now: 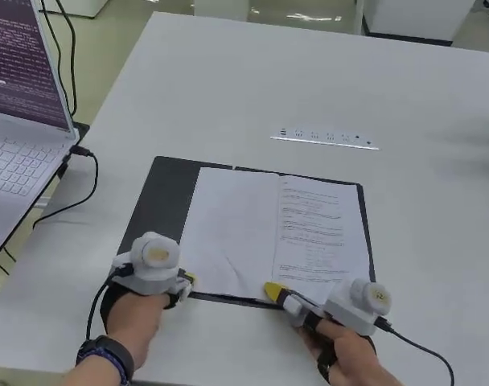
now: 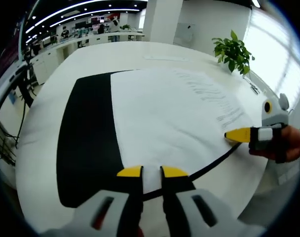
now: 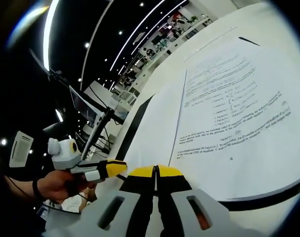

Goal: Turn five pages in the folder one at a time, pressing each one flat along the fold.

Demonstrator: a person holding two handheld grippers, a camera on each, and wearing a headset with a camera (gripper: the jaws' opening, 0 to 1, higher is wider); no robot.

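Observation:
The folder (image 1: 160,209) lies open on the white table, its black cover showing at the left. A blank white page (image 1: 228,229) covers its left half and a printed page (image 1: 317,229) its right half, with the fold between them. My left gripper (image 1: 185,281) rests at the blank page's (image 2: 165,113) near left corner; its yellow tips (image 2: 152,172) stand a narrow gap apart with nothing pinched. My right gripper (image 1: 272,289) is shut, its tips (image 3: 155,170) together at the near end of the fold, on the bottom edge of the printed page (image 3: 229,113). The right gripper (image 2: 230,134) also appears in the left gripper view.
An open laptop (image 1: 19,121) stands at the table's left edge, and a black cable (image 1: 76,201) runs from it past the folder. A row of flush sockets (image 1: 325,138) is set into the table beyond the folder. A potted plant (image 2: 232,49) stands far off.

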